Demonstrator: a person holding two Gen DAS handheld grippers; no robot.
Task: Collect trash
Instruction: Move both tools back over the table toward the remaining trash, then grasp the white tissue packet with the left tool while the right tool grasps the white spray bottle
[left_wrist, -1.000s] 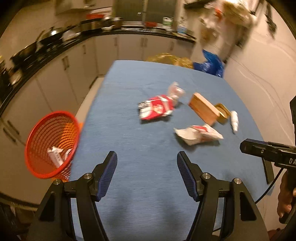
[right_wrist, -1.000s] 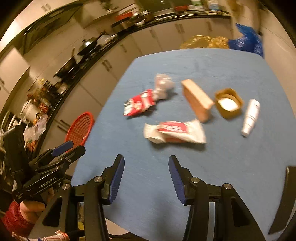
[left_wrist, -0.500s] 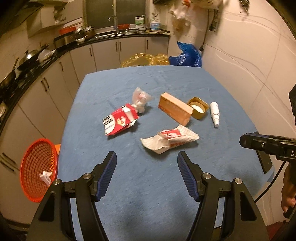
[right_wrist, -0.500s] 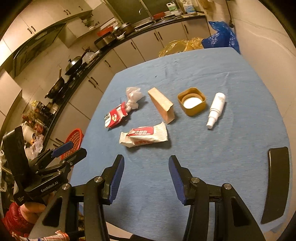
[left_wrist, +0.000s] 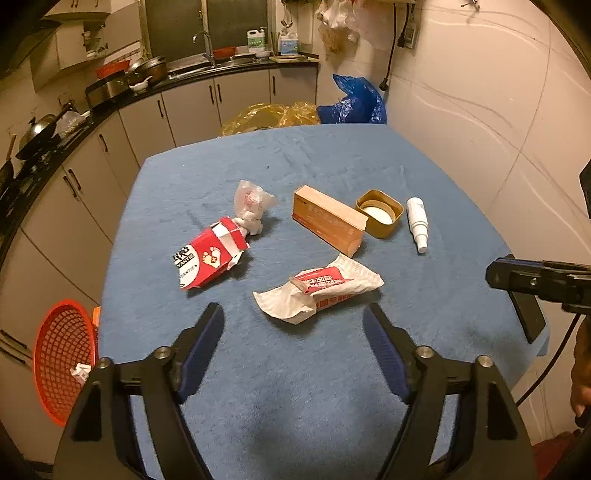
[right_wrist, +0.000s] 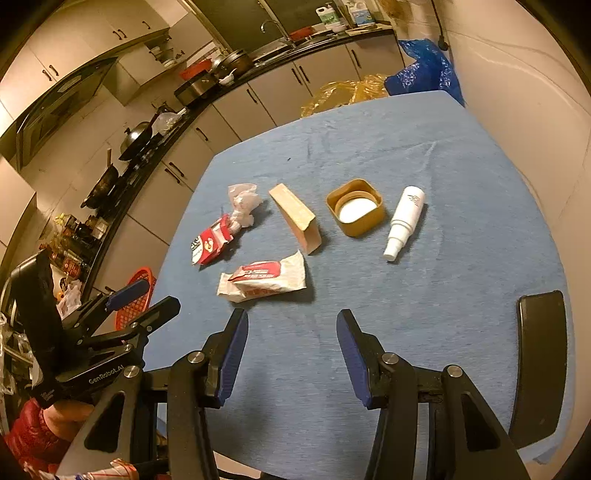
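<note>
On the blue table (left_wrist: 317, 158) lie a white and red wrapper (left_wrist: 319, 291) (right_wrist: 264, 281), a torn red and white carton (left_wrist: 210, 258) (right_wrist: 210, 244) and a crumpled clear plastic bag (left_wrist: 253, 206) (right_wrist: 243, 205). A red mesh basket (left_wrist: 61, 360) (right_wrist: 135, 297) stands on the floor left of the table, with a scrap inside. My left gripper (left_wrist: 293, 332) is open and empty, just short of the wrapper. My right gripper (right_wrist: 291, 341) is open and empty above the table's near part, behind the wrapper.
A tan box (left_wrist: 327, 219) (right_wrist: 295, 218), a gold square tin (left_wrist: 378, 212) (right_wrist: 356, 211) and a white bottle (left_wrist: 417, 223) (right_wrist: 402, 221) lie at mid table. A black flat object (right_wrist: 537, 365) lies at the near right edge. Kitchen counters run along the left and back; bags sit behind the table.
My left gripper has swung right from the basket side to face the table's middle and moved closer to the wrapper. The right gripper has pulled back a little. Both stay open.
</note>
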